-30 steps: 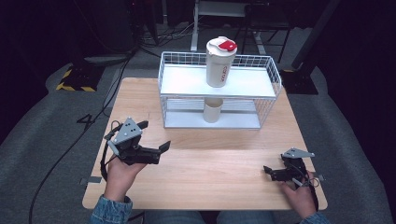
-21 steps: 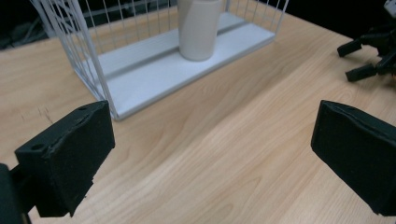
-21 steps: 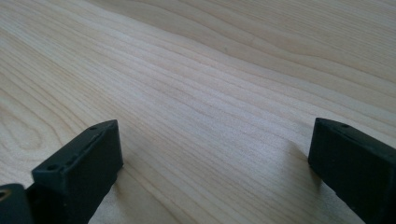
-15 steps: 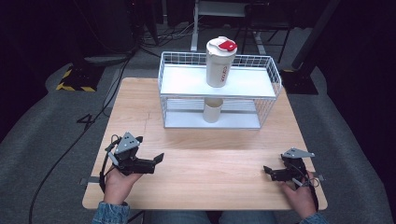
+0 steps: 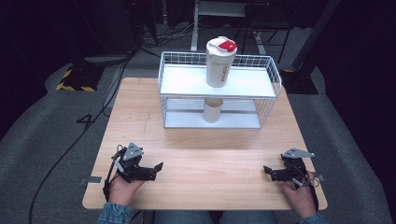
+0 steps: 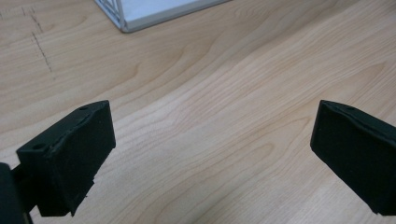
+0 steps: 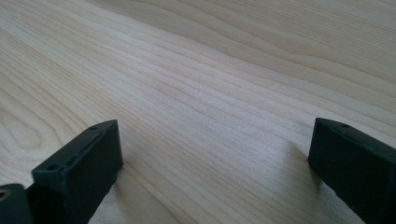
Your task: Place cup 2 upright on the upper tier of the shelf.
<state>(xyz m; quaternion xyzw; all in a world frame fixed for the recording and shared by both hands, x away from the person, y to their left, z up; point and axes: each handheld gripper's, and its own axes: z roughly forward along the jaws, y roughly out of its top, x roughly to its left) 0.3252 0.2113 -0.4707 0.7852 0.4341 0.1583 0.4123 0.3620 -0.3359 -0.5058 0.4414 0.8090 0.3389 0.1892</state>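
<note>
Left gripper (image 5: 156,167): it sits low over the wooden table (image 5: 219,154), near the front left corner. Its jaws are wide apart and hold nothing. In the left gripper view there is just bare wood between them.
Right gripper (image 5: 267,170): it rests near the front right corner, well apart from the left one. Its jaws are wide apart too, with nothing in them.
Hands: the person's left hand (image 5: 122,189) and right hand (image 5: 299,198) hold the grippers from behind, so the jaws point toward the middle of the table.
Wire rack (image 5: 268,91): it stands at the far side of the table and has two shelves, one above the other.
Tall cup (image 5: 219,63): it is white with a red spot on the lid. It stands upright on the top shelf, likely so it is easy to reach from the front.
Small cup (image 5: 212,110): it stands upright on the bottom shelf, right under the tall cup.
Why it looks like this: both grippers are far from the cups and empty. It looks like a resting spot.
</note>
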